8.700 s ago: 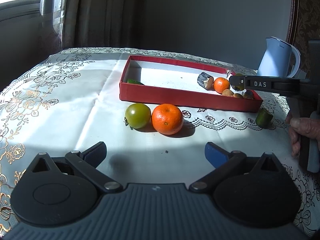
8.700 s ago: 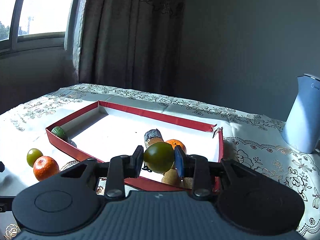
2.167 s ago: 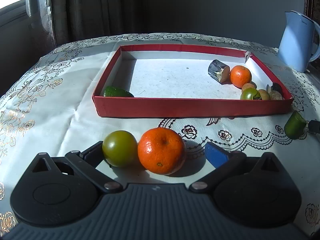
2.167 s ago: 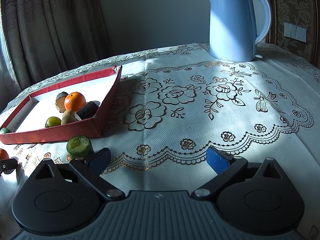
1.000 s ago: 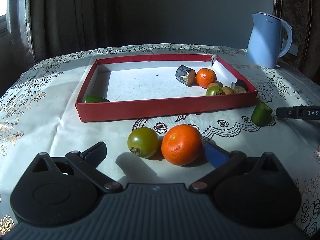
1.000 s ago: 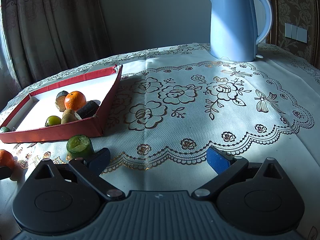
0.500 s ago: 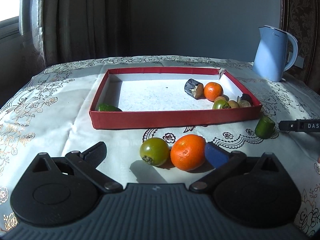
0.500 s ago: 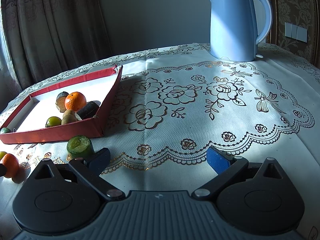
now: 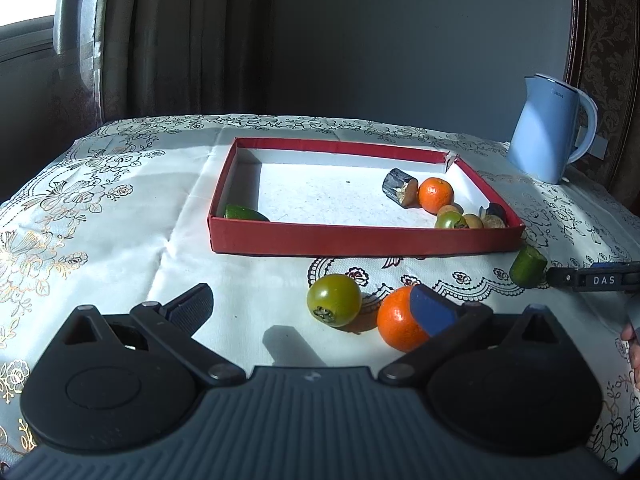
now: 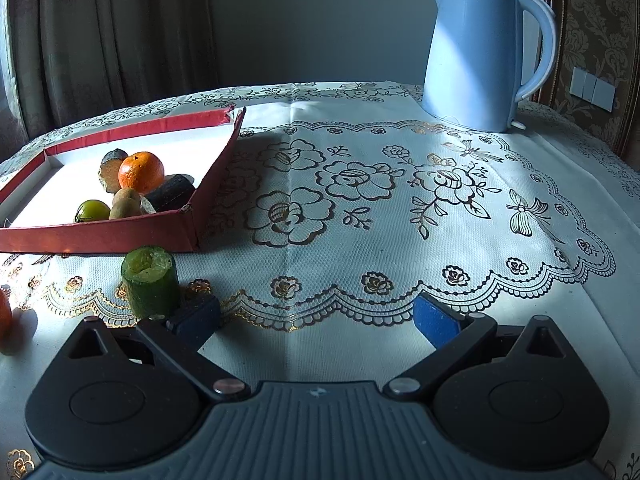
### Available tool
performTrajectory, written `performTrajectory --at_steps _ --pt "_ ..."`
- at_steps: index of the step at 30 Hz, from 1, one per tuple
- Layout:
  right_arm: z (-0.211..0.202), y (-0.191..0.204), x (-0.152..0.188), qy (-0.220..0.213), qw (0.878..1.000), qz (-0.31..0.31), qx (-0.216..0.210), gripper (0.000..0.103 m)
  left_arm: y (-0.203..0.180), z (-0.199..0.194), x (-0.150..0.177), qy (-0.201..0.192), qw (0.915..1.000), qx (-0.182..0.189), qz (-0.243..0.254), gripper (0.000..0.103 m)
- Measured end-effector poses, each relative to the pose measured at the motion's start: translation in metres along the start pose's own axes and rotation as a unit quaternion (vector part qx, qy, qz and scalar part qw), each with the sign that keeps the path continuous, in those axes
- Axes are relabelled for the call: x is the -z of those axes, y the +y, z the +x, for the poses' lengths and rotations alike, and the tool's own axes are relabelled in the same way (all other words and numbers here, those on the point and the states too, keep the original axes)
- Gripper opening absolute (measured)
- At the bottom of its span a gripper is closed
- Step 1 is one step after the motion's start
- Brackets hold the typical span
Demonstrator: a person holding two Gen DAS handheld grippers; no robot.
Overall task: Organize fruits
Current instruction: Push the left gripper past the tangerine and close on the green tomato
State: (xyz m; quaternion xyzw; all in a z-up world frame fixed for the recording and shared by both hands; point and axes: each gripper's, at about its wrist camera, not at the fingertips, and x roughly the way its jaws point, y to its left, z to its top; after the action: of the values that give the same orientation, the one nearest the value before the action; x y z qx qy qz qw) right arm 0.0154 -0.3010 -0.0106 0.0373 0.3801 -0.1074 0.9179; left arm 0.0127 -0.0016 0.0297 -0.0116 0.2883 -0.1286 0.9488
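Note:
A red tray [image 9: 360, 240] sits on the tablecloth with several fruits at its right end, among them an orange [image 9: 436, 195] and a green tomato [image 9: 450, 221], and a green piece [image 9: 244, 213] at its left front corner. In front of the tray lie a green tomato [image 9: 334, 299] and an orange [image 9: 400, 324]. My left gripper [image 9: 310, 308] is open and empty; its right finger overlaps the orange. A cut green cucumber piece [image 10: 150, 282] stands by the tray's corner, just ahead of the left finger of my open, empty right gripper [image 10: 316, 316].
A blue electric kettle [image 10: 480, 52] stands at the back right of the table. The tray [image 10: 100, 236] also shows in the right wrist view. Curtains and a wall lie behind. The lace tablecloth [image 10: 400, 220] drops off at the right edge.
My left gripper has drawn back and shifted left, so the tomato and orange now sit toward its right finger. The right gripper has stayed still.

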Motion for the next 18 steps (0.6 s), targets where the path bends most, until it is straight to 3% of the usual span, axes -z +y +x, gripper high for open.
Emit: performTrajectory --at_steps 4,8,18 --pt "0.0 0.0 0.0 0.0 1.0 0.0 0.0 0.103 0.002 0.002 -0.002 -0.001 1.0 0.001 0.002 0.103" --pt "0.0 0.0 0.0 0.0 1.0 0.0 0.0 0.103 -0.001 0.006 -0.003 -0.008 0.9993 -0.031 0.02 0.103" --pt "0.0 0.0 0.0 0.0 1.0 0.0 0.0 0.103 -0.005 0.036 -0.007 0.023 0.9972 -0.065 0.028 0.103"
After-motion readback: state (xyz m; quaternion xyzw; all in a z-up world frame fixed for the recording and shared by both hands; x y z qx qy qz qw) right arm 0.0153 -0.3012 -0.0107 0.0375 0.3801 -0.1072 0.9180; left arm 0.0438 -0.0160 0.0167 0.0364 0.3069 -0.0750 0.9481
